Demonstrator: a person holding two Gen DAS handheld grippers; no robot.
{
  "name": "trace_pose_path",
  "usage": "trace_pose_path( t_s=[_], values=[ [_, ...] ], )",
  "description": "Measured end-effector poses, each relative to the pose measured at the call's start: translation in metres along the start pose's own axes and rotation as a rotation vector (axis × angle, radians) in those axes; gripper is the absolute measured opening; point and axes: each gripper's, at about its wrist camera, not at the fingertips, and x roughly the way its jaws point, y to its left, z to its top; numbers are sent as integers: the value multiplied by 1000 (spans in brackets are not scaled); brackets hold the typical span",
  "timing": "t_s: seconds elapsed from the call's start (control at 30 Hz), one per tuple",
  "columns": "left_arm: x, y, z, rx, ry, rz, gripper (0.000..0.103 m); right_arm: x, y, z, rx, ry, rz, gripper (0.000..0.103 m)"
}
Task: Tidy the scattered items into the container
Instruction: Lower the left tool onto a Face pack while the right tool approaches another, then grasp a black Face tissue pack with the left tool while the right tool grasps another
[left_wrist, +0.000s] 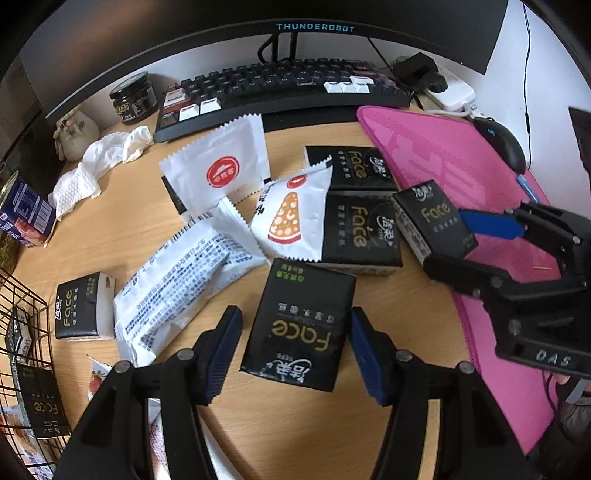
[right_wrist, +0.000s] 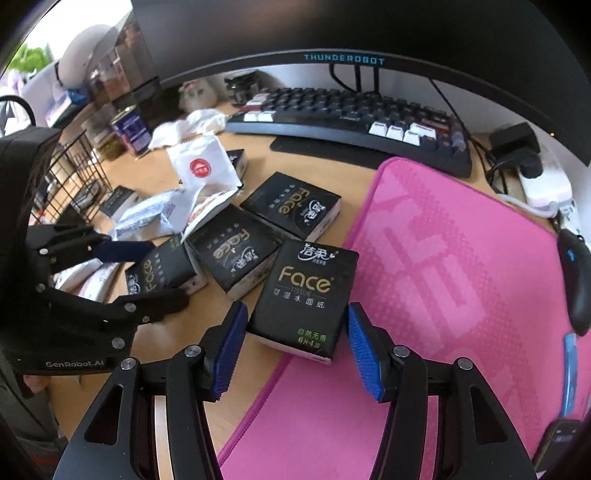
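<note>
My left gripper (left_wrist: 293, 354) stands open around a black Face tissue pack (left_wrist: 299, 325) lying on the wooden desk; a strip of wood shows beside its left pad. My right gripper (right_wrist: 297, 350) is open around another Face pack (right_wrist: 306, 295) that rests on the pink mat's edge, pads close to its sides. Each gripper shows in the other's view: the right gripper (left_wrist: 445, 240), the left gripper (right_wrist: 166, 271). More Face packs (left_wrist: 362, 229) and white snack packets (left_wrist: 218, 166) lie scattered between. The black wire basket (left_wrist: 22, 314) at the left holds some packs.
A keyboard (left_wrist: 280, 85) and monitor stand at the back. The pink mat (left_wrist: 461, 166) covers the right side, with a black mouse (left_wrist: 506, 140) and a power strip (left_wrist: 450, 90) beyond. A dark jar (left_wrist: 133, 98), crumpled tissue (left_wrist: 96, 162) and a blue can (left_wrist: 26, 214) sit at the left.
</note>
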Motion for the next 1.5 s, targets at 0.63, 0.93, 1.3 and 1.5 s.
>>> trace_pose_path(
  t_s=[0.63,0.93,1.3,1.5],
  values=[
    [-12,-3,2,18,-36,-7,53,7,2,9,-4,-1,-101,47],
    [-58,-6,-1,24,-116,-5,53,-36,15,10,-3,-69,-91,47],
    [-155,42,-29,-55,-270,88,52,-90,101,31,-140,-164,10,47],
    [-204,116,-68,-197,-319,196,52,-96,188,64,-269,-210,121,47]
  ],
)
